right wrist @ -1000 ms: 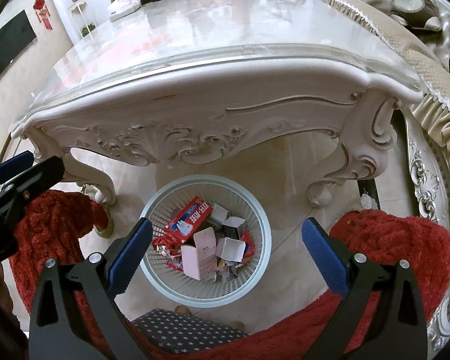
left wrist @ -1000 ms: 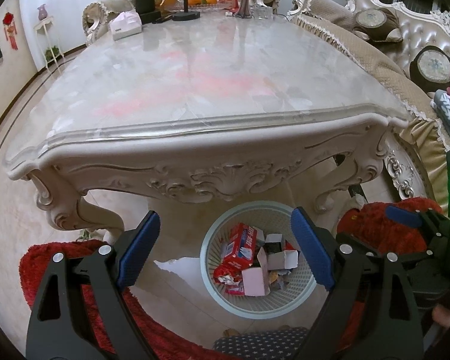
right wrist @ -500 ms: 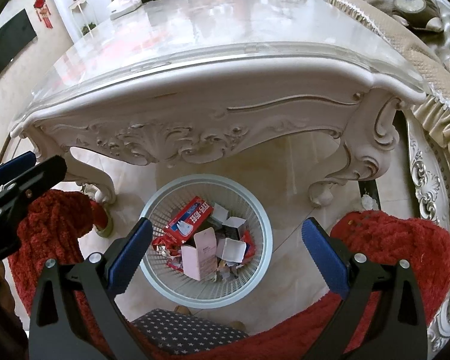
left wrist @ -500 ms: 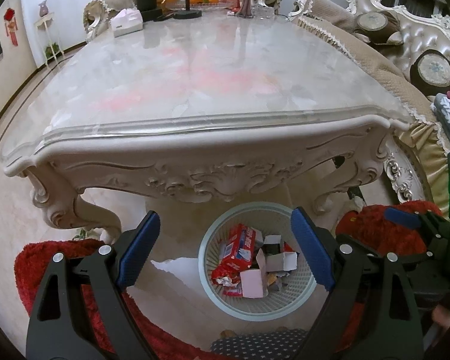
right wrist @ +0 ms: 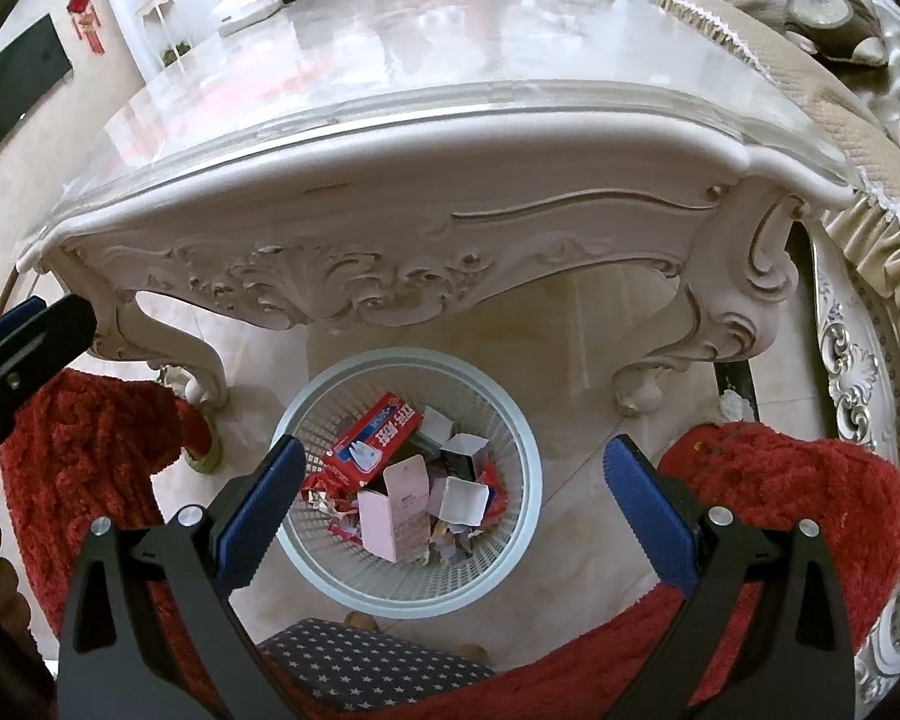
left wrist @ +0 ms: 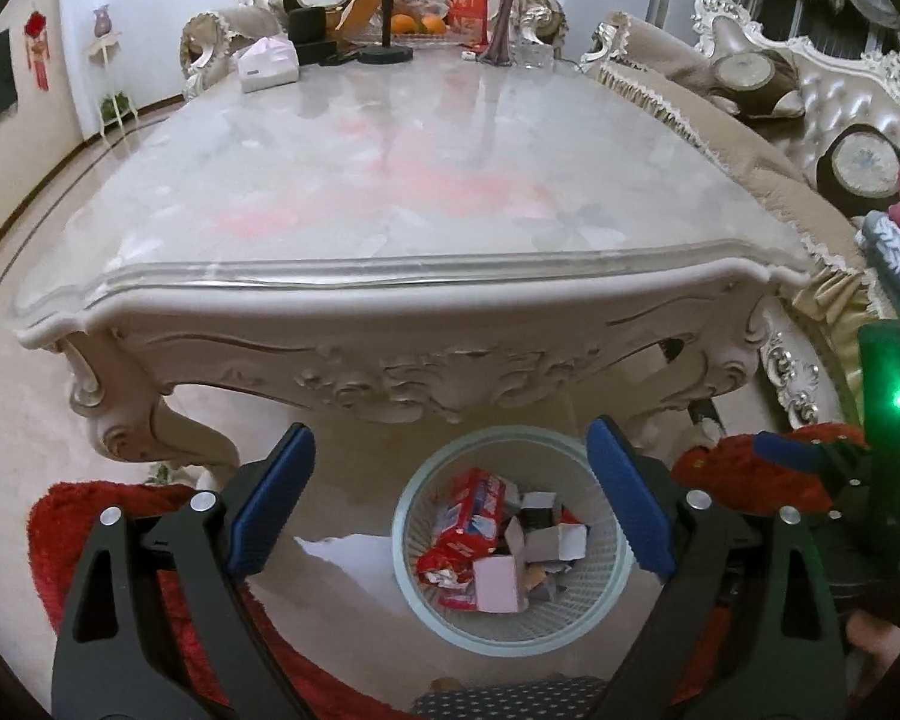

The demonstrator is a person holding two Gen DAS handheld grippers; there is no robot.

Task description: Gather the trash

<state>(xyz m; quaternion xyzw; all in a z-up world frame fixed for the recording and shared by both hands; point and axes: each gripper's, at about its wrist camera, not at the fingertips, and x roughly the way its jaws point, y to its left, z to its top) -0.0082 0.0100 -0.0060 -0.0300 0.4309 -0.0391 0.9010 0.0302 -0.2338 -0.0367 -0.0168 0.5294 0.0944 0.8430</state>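
Note:
A pale round mesh waste basket (left wrist: 414,588) stands on the floor below the near edge of a marble-topped table (left wrist: 426,180). It holds a red box (left wrist: 471,507), a pink carton (left wrist: 498,585) and small white boxes. In the right wrist view the basket (right wrist: 522,516) shows the same red box (right wrist: 378,429) and pink carton (right wrist: 399,510). My left gripper (left wrist: 450,504) is open and empty above the basket. My right gripper (right wrist: 456,504) is open and empty above it too. The left gripper's tip shows at the right wrist view's left edge (right wrist: 30,330).
The carved table apron (right wrist: 360,276) and legs (right wrist: 720,330) overhang the basket. Red plush seats (right wrist: 780,492) flank it on both sides. A tissue box (left wrist: 267,63), fruit and a vase stand at the table's far end. A sofa (left wrist: 810,120) runs along the right.
The left wrist view has tilted up slightly, showing more of the tabletop and far end. The right gripper has barely moved. Both stay open and empty.

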